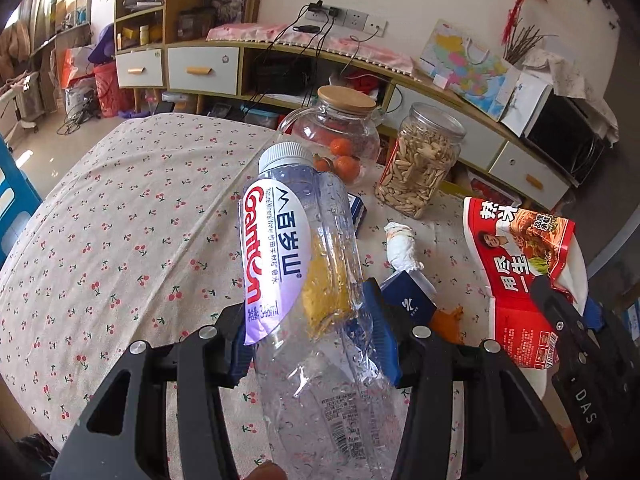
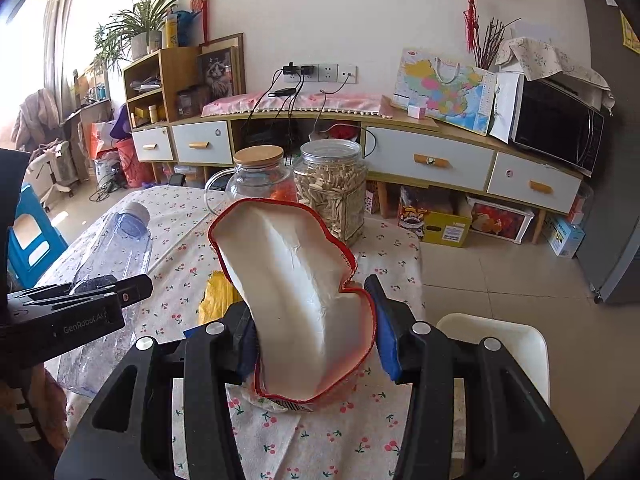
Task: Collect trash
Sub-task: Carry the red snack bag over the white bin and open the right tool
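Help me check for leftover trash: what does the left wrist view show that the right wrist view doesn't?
Only the left wrist view shows a crumpled white tissue, a small dark blue box and an orange scrap on the tablecloth. Only the right wrist view shows a white chair beside the table. Both show the left gripper clamping the plastic bottle, the right gripper clamping the red noodle cup, and the seed jar.

The left half of the tablecloth-covered table [image 1: 120,216] is bare; you can pass a gripper there. Along the far edge, the glass jar with a bamboo lid [image 1: 340,124] and the plastic jar of seeds [image 1: 424,160] stand side by side and block that route. Near the right edge, a crumpled tissue [image 1: 402,246], a dark blue box [image 1: 410,300] and orange peel [image 1: 450,320] lie close together.
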Tool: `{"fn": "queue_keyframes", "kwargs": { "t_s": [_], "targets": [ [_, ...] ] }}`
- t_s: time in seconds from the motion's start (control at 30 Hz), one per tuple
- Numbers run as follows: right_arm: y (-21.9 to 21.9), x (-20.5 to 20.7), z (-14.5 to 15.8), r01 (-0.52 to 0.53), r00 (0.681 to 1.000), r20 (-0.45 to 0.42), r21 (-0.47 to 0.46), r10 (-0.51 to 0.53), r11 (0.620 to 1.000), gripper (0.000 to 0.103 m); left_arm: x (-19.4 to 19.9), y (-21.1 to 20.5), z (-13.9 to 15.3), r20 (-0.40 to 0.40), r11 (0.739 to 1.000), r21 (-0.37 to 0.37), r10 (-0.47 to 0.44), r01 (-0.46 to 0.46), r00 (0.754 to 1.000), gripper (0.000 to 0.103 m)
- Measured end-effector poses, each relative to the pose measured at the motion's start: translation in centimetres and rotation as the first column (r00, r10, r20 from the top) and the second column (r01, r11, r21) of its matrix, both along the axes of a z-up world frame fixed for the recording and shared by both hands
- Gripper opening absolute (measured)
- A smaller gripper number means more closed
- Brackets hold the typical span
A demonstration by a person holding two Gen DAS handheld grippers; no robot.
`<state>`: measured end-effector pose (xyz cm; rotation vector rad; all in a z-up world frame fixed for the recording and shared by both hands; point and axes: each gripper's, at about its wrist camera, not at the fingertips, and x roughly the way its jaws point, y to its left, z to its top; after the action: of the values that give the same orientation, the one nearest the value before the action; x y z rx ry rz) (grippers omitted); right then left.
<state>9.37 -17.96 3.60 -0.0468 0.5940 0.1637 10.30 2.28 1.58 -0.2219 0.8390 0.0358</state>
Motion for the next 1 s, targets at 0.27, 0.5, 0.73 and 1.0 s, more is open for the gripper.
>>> {"fn": "queue_keyframes", "kwargs": {
  "t_s": [0.27, 0.5, 0.73, 1.0],
  "targets": [
    [-5.1, -0.5, 0.4, 0.092, 0.996, 0.003, 0.029, -0.092, 0.995, 0.044, 0.2, -4.0, 0.5, 0.008, 0.998, 0.008, -0.064, 0.064, 0.998, 0.049],
    [-9.6, -0.9, 0.4, 0.185, 0.983, -0.003, 0.049, -0.185, 0.982, 0.045, 0.4, -8.2, 0.9, 0.004, 0.992, -0.001, -0.125, 0.125, 0.992, 0.049],
    [-14.1, -1.0, -0.3, 0.288, 0.957, -0.039, 0.064, -0.286, 0.955, 0.045, 0.7, -12.2, 1.3, 0.01, 0.983, 0.006, -0.185, 0.185, 0.983, 0.049],
    [-20.0, 0.4, -2.5, 0.449, 0.888, -0.138, 0.055, -0.438, 0.892, 0.046, 1.4, -16.6, 1.1, -0.003, 0.967, 0.011, -0.254, 0.254, 0.967, 0.049]
  ]
}}
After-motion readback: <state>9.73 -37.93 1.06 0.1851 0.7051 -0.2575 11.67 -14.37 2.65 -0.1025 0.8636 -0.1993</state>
